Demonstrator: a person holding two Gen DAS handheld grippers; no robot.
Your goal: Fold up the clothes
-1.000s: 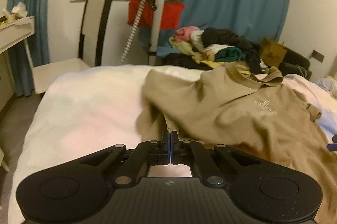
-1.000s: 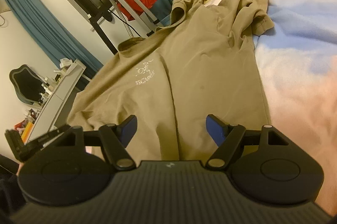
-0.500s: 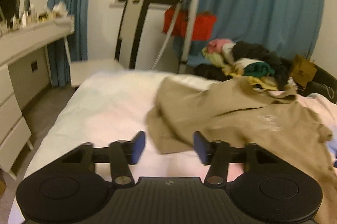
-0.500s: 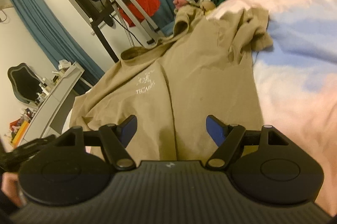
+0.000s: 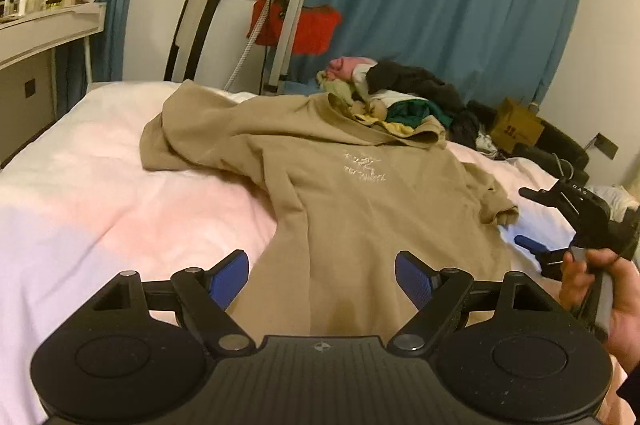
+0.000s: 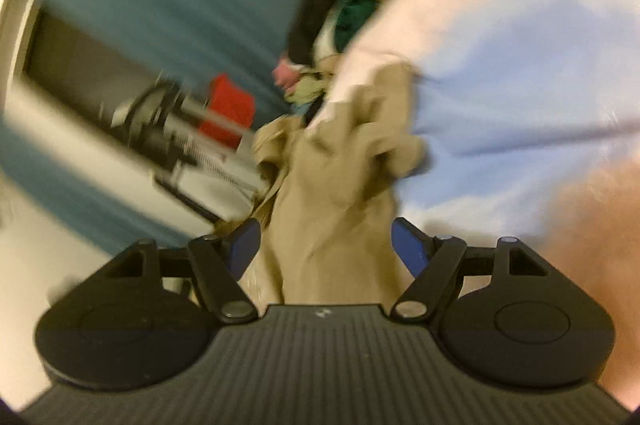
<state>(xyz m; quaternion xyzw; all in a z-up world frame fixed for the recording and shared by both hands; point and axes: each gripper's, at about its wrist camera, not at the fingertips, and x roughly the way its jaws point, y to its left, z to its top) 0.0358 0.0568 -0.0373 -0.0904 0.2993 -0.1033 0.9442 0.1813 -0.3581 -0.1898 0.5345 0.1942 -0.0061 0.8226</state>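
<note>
A tan T-shirt [image 5: 352, 193] with a pale chest logo lies spread on the pink-white bed [image 5: 120, 201], its left sleeve bunched toward the far side. My left gripper [image 5: 322, 275] hovers over the shirt's lower part; its jaws are opening and nothing is pinched between the blue pads. In the left wrist view a hand holds my right gripper [image 5: 536, 225] at the shirt's right edge, near the right sleeve. The right wrist view is blurred: my right gripper [image 6: 326, 249] stands open over the crumpled tan T-shirt [image 6: 340, 193], pads not pressing it.
A pile of mixed clothes [image 5: 392, 93] sits at the far end of the bed. Behind stand an exercise machine [image 5: 288, 5] with a red cloth [image 5: 312, 29], blue curtains [image 5: 440, 5], a white dresser [image 5: 44, 33] at left and a cardboard box [image 5: 516, 129] at right.
My left gripper let go of the shirt's left part, opened wide and moved right along the hem. My right gripper rolled and swung toward the right sleeve, staying open.
</note>
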